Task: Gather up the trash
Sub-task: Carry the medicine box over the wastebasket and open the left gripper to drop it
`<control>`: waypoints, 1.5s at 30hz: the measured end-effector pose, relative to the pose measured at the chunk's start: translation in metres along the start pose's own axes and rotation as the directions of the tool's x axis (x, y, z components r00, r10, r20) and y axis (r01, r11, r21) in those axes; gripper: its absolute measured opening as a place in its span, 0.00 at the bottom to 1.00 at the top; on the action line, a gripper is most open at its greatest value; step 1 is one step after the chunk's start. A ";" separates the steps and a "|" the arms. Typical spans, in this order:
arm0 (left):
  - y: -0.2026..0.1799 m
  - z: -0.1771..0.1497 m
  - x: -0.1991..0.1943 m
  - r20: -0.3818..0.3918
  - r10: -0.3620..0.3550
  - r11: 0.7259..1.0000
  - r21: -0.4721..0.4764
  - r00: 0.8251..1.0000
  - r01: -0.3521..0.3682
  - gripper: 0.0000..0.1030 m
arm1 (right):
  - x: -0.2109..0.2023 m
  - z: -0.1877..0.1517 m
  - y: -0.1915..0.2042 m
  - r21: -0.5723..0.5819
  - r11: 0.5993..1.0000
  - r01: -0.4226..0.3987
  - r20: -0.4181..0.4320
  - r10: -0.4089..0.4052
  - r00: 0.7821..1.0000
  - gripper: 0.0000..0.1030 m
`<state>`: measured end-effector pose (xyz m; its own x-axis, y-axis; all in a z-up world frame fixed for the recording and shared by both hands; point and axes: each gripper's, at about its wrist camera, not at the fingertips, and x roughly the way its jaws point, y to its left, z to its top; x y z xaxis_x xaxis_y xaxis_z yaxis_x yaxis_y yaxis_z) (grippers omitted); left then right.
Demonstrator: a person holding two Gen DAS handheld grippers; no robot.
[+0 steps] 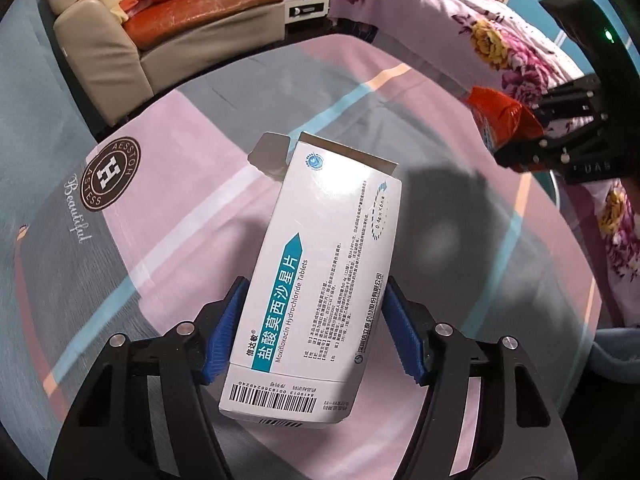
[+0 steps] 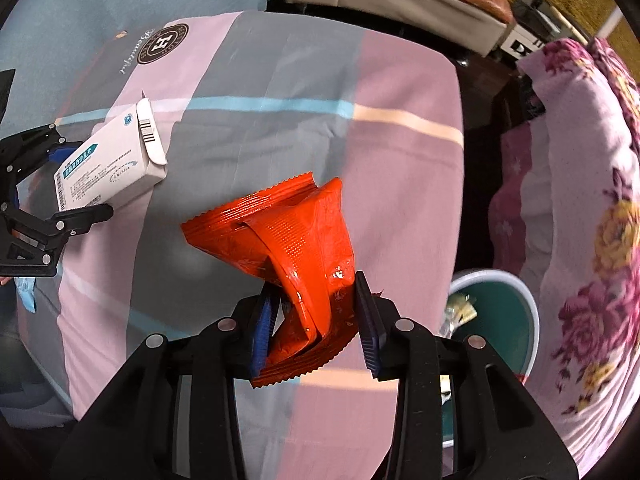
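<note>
The white cardboard medicine box sits between the left tool's pads, above the striped pink-and-grey bedsheet. The crumpled orange foil wrapper sits in the right tool, right of the box. A round teal bin stands at the bed's right edge.

Left wrist camera: mounted behind the left tool, facing forward and down over the striped bedsheet at close range, toward the sofa.

Right wrist camera: mounted behind the right tool, facing the same sheet, with the bin at lower right.

Shared coverage: the sheet's round logo, the medicine box, the red wrapper, and the opposite tool in each view.
</note>
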<state>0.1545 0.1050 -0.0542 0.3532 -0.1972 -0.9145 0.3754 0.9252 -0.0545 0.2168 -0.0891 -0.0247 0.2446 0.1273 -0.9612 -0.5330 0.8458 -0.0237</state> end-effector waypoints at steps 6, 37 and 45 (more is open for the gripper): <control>-0.033 -0.002 -0.015 0.024 0.014 1.000 0.006 1.000 -0.014 0.66 | -0.019 -0.041 -0.006 0.043 0.999 -0.011 0.043 0.009 0.999 0.34; -0.226 0.076 0.005 0.051 -0.111 0.984 0.143 0.993 0.102 0.66 | -0.073 -0.197 -0.143 0.483 0.868 -0.117 0.333 -0.058 0.941 0.34; -0.266 0.104 0.031 0.022 -0.144 0.971 0.194 0.989 0.137 0.66 | -0.070 -0.217 -0.182 0.561 0.818 -0.126 0.340 -0.089 0.936 0.34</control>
<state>0.1544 -0.1813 -0.0267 0.3142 -0.3354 -0.8881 0.5792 0.8089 -0.1006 0.1214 -0.3645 -0.0128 0.5521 0.2200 -0.8042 -0.0122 0.9666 0.2561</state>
